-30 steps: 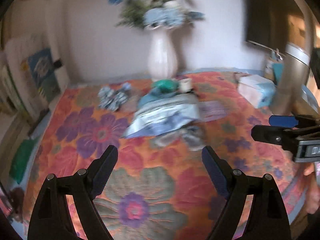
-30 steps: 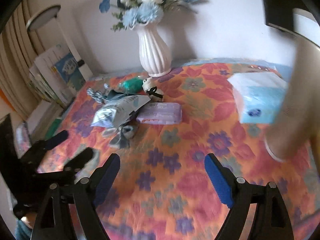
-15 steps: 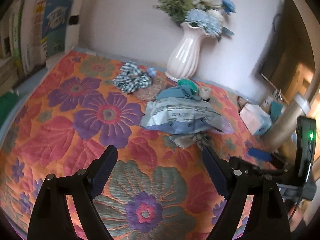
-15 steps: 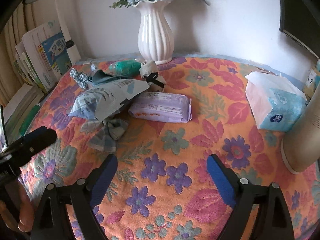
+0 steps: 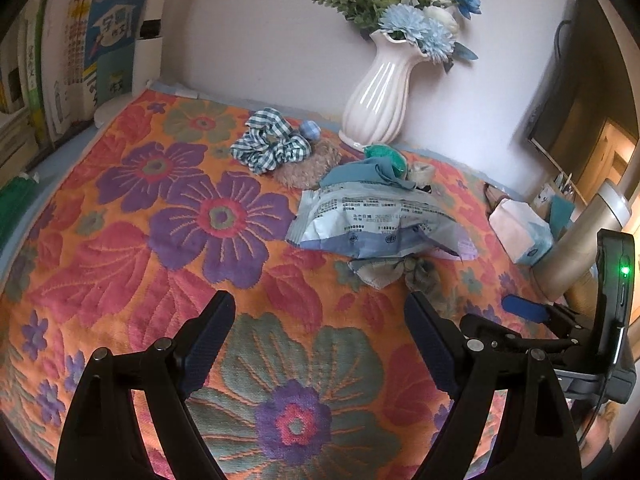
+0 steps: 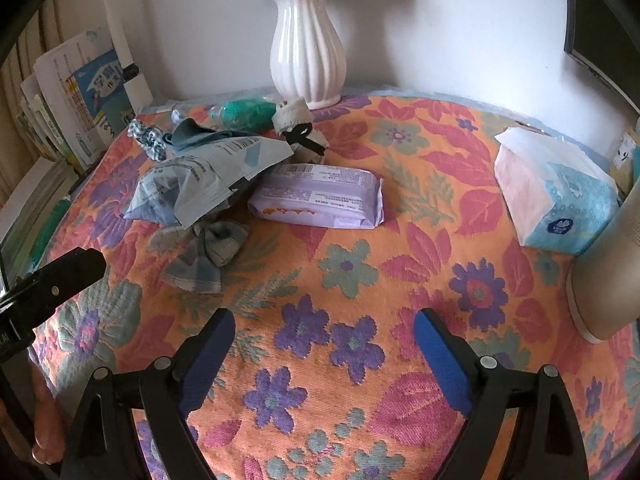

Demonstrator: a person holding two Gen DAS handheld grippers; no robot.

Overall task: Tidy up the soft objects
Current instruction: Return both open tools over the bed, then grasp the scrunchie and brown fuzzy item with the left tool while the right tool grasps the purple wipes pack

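A heap of soft things lies on the flowered cloth [image 6: 360, 272]. It holds a blue-white plastic pack [image 5: 372, 220] [image 6: 208, 180], a purple wipes pack [image 6: 320, 196], a grey checked bow [image 6: 204, 248], a teal cloth [image 5: 360, 172] and a green bundle [image 6: 244, 110]. A checked scrunchie [image 5: 272, 144] rests on a beige round pad [image 5: 312, 164] to the left of the heap. My left gripper [image 5: 318, 308] hovers open and empty in front of the heap. My right gripper [image 6: 325, 320] is open and empty over bare cloth, short of the wipes pack.
A white vase [image 6: 308, 52] with blue flowers stands at the back wall. A tissue pack [image 6: 556, 196] and a tall beige cylinder [image 6: 608, 272] stand at the right. Books [image 5: 60, 60] lean at the left, and a dark screen [image 5: 572, 92] hangs at the right.
Both grippers have sunk toward the cloth and closed in on the heap. The left view has rolled and sharpened. The right jaws stand slightly wider than a second ago.
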